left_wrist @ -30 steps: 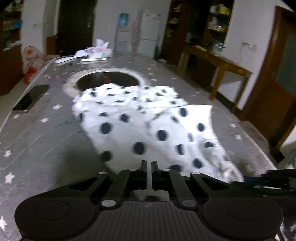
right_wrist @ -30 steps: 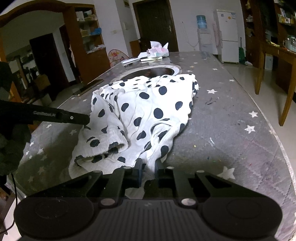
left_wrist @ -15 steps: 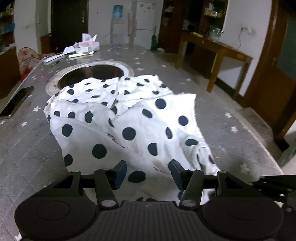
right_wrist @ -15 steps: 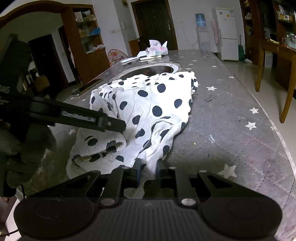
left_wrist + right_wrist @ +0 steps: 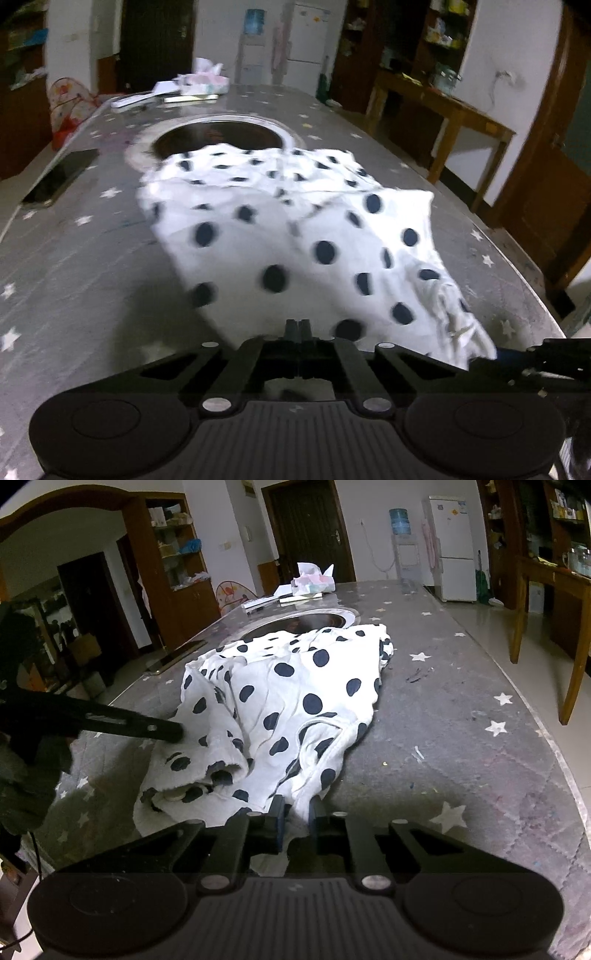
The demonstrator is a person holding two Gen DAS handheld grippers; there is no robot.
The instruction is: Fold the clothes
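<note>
Polka-dot garment (image 5: 295, 236) lies rumpled mid-table (image 5: 74, 280), far edge overlapping the round inset. Left tongs (image 5: 299, 328) clenched, low at its near left hem; whether cloth is pinched, cannot tell. Right tongs (image 5: 295, 812) grasp the near hem. Best lift both corners evenly, keeping the hem taut.

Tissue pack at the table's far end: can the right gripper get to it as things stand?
Probably not: the right gripper is shut on the polka-dot garment at the near edge, and the tissue pack lies beyond the round recess.
</note>
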